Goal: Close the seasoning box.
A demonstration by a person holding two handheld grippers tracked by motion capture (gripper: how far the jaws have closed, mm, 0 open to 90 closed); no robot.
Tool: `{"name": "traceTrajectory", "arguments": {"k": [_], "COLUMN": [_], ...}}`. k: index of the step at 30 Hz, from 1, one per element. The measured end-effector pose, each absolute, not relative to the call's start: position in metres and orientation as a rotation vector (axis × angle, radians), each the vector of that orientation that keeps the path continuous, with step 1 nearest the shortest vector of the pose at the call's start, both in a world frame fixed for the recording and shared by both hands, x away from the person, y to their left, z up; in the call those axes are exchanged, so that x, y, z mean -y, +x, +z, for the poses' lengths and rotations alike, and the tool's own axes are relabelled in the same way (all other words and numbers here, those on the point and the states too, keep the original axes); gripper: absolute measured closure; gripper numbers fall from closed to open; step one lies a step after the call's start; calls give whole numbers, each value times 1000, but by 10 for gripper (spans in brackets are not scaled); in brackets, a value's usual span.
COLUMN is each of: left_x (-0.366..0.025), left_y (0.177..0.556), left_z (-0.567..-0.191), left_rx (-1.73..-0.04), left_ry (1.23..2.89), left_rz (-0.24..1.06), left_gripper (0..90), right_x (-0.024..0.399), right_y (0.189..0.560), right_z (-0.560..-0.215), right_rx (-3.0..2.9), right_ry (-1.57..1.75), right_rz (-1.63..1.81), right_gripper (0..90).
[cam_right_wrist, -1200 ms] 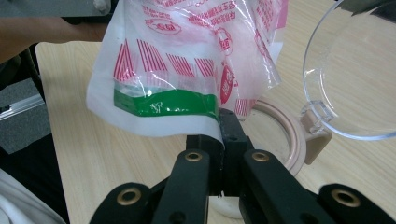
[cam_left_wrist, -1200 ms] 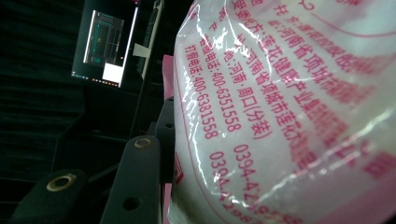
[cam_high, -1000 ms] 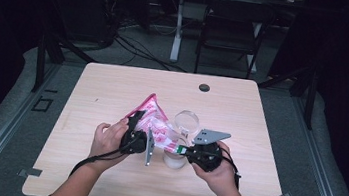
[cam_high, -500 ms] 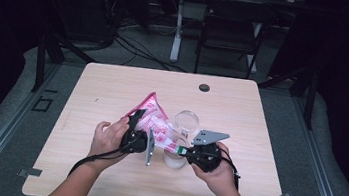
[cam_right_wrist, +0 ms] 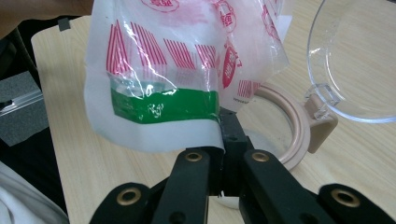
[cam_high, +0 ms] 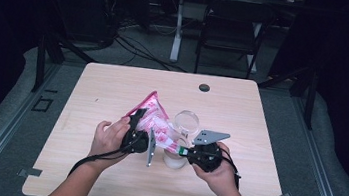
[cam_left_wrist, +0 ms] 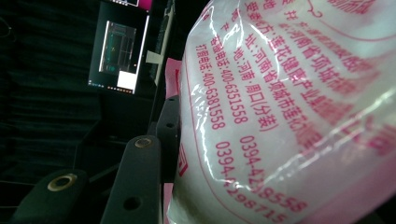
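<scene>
Pink-printed plastic fills the left gripper [cam_high: 143, 135] jaws: it clamps the body of the seasoning bag [cam_high: 152, 120] half-closed, holding it tilted above the table [cam_high: 113, 90]. To its right, the right gripper [cam_high: 182, 151] pinches the bag's green-striped corner [cam_right_wrist: 163, 105] with jaws fully closed, just over the open jar [cam_right_wrist: 289, 126], whose clear hinged lid [cam_right_wrist: 355, 60] stands flipped back. Pouring well likely means keeping that corner low over the beige rim and raising the left side slowly.

light: bright tabletop, dark surroundings | glare: bag plastic | blur: close bag print
</scene>
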State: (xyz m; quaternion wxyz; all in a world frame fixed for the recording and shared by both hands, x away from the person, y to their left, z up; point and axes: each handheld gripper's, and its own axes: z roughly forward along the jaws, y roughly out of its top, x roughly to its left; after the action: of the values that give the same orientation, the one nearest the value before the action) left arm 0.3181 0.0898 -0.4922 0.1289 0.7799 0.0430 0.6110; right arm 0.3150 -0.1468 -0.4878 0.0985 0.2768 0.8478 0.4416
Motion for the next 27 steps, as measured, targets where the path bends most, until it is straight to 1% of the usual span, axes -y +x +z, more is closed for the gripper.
{"name": "traceTrajectory", "arguments": {"k": [27], "left_x": [-89], "left_y": [316], "left_z": [-492], "left_rx": [-121], "left_ry": [2246], "left_rz": [1799], "left_gripper": [642], "right_x": [147], "right_y": [317], "right_z": [-491], "right_rx": [-2459], "right_ry": [859], "right_rz": [1290], "right_gripper": [900]}}
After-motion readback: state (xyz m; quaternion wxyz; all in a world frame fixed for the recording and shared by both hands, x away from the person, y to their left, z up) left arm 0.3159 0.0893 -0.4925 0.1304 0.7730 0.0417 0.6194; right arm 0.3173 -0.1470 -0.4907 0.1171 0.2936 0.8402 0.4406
